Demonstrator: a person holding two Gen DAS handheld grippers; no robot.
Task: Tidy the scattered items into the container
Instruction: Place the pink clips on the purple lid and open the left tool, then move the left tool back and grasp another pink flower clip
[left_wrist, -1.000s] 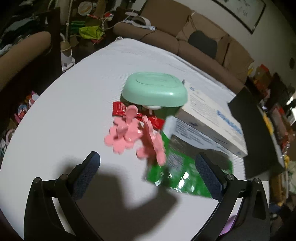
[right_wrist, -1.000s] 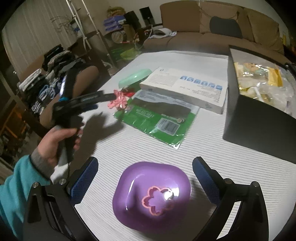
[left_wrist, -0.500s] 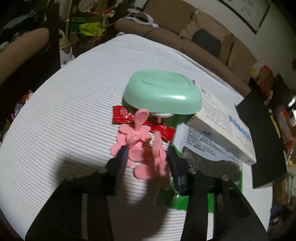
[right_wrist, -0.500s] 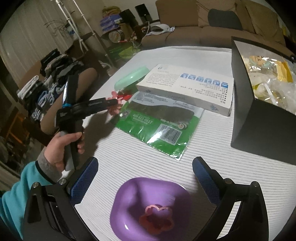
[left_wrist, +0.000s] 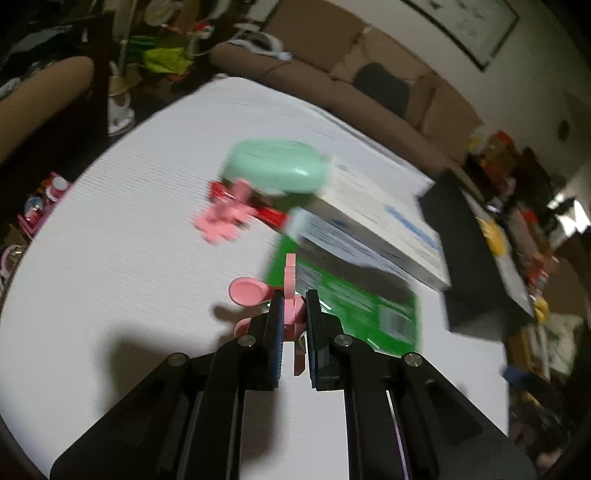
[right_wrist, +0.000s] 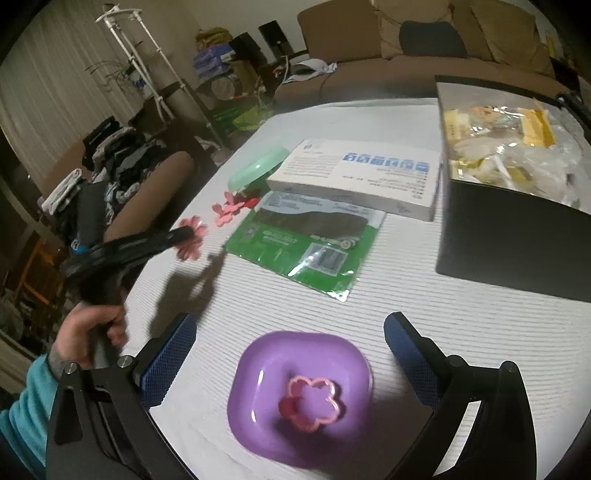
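Pink flower cutter (left_wrist: 290, 308) — pinched edge-on between the left gripper's (left_wrist: 293, 306) fingers, jaws closing on it, held above the tabletop (left_wrist: 122, 258). More pink flower pieces (left_wrist: 221, 218) lie ahead of those fingers. Right gripper (right_wrist: 288, 332) wide open, empty — purple dish (right_wrist: 258, 354) with a flower ring (right_wrist: 314, 402) sits between its fingers.

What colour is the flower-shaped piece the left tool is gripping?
Pink. The flower-shaped piece pinched in the left tool shows best in the left wrist view.
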